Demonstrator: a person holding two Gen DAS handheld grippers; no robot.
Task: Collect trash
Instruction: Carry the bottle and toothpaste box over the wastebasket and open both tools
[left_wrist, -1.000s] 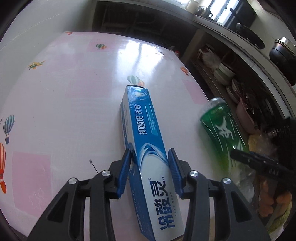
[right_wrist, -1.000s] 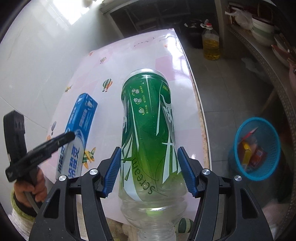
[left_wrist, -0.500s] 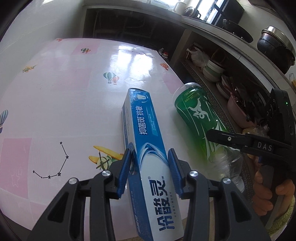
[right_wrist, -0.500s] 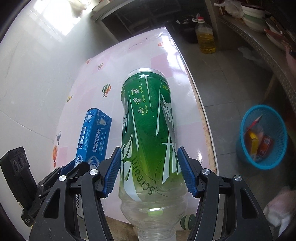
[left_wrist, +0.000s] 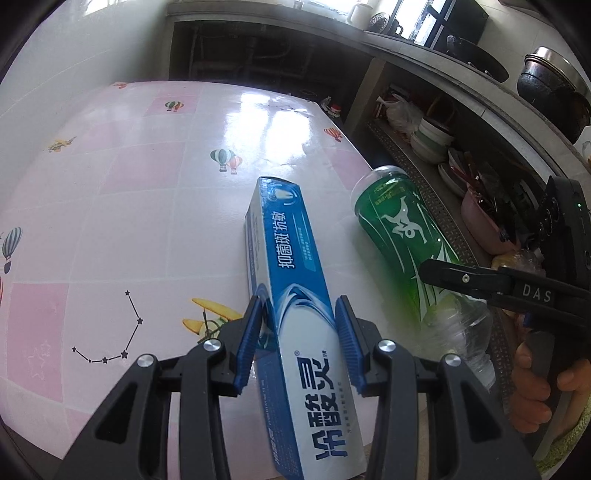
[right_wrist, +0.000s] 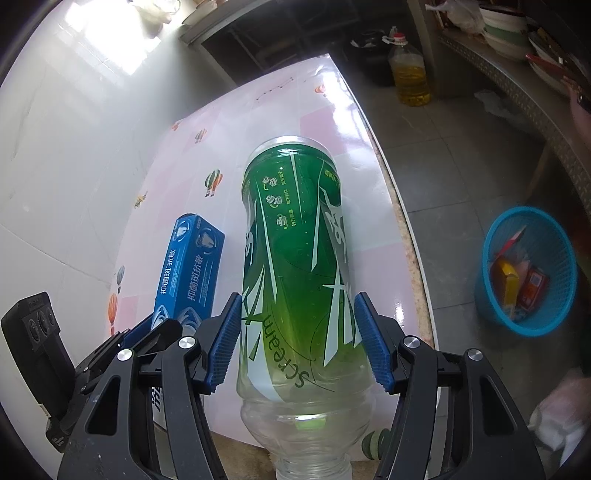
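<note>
While raised over the near right corner of the bench (left_wrist: 147, 184), held lengthwise between the blue pads of the left gripper (left_wrist: 300, 326): a blue toothpaste box (left_wrist: 295, 280), far end pointing out over the pink balloon-print cover. Just beside it, toward the bench's right edge, clamped across its green label in the right gripper (right_wrist: 297, 338): an empty plastic bottle (right_wrist: 295, 266), base away, clear neck toward the camera. Down on the floor (right_wrist: 461, 155) off that right edge, well apart from the bench: a blue mesh basket (right_wrist: 554, 236) with wrappers inside.
</note>
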